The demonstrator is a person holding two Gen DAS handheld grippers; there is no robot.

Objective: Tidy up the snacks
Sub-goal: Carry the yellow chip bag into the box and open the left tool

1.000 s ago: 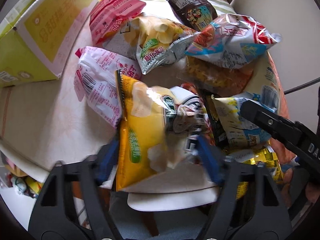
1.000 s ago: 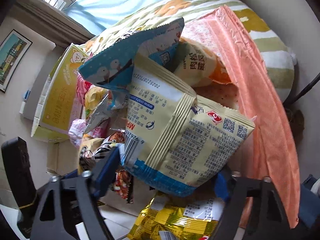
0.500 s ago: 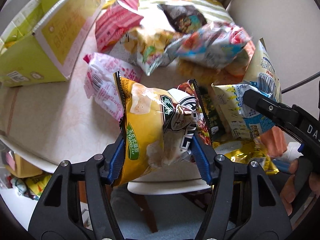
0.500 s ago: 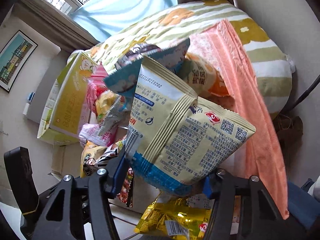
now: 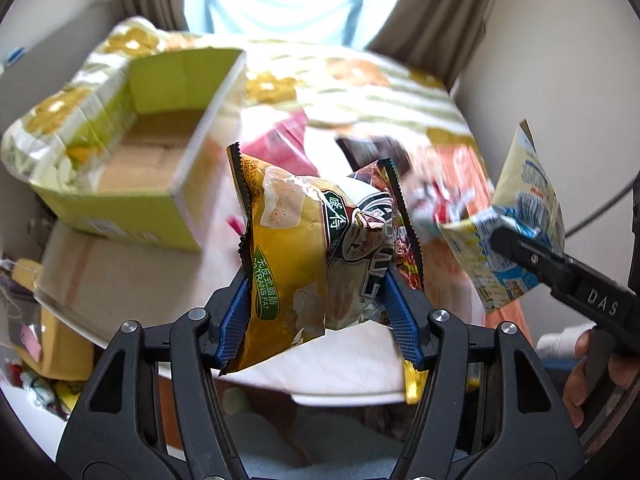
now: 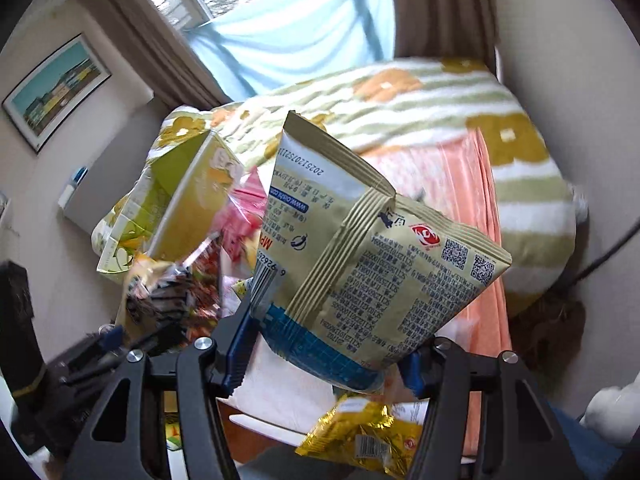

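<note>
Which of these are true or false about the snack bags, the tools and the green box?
1. The left tool grips a yellow chip bag. True.
2. The right tool is empty. False: it grips a beige snack bag.
3. The green box is closed. False: its top is open.
4. A gold packet lies below the beige snack bag. True.

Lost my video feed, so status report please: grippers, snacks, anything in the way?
Left gripper shut on yellow chip bag, lifted. Right gripper shut on beige snack bag, lifted. Green box open, ahead-left; nothing visibly blocking it.
</note>
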